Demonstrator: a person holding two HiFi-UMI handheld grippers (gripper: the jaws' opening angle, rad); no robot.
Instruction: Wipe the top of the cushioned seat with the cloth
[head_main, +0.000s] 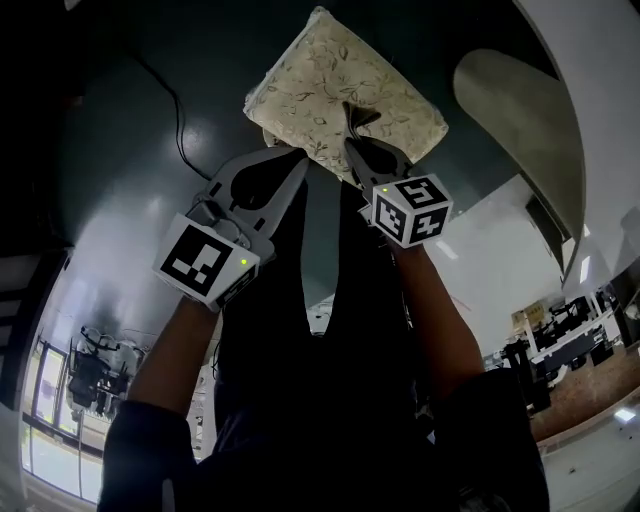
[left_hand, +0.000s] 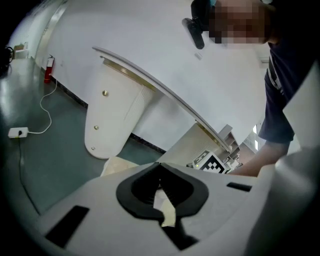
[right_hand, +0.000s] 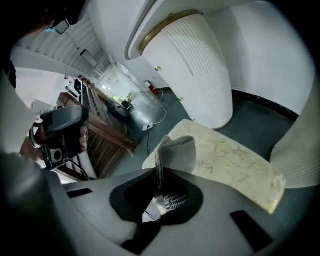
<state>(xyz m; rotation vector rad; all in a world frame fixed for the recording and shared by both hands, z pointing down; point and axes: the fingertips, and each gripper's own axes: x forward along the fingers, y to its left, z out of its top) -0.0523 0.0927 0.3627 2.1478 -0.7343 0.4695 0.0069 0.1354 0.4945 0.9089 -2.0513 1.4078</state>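
Observation:
The cushioned seat is cream with a leaf pattern and sits on the dark green floor at the top centre of the head view. My right gripper hangs over its near edge, shut on a grey cloth. In the right gripper view the cloth sticks up folded from the closed jaws of that gripper, above the seat. My left gripper is beside it at the seat's near edge, shut with nothing in it. In its own view, the left gripper shows a corner of the seat past its jaws.
A white ribbed pedestal with a curved top stands just beyond the seat; it also shows as a pedestal at the right of the head view. A cable runs across the floor to a socket block. A red extinguisher stands by the wall.

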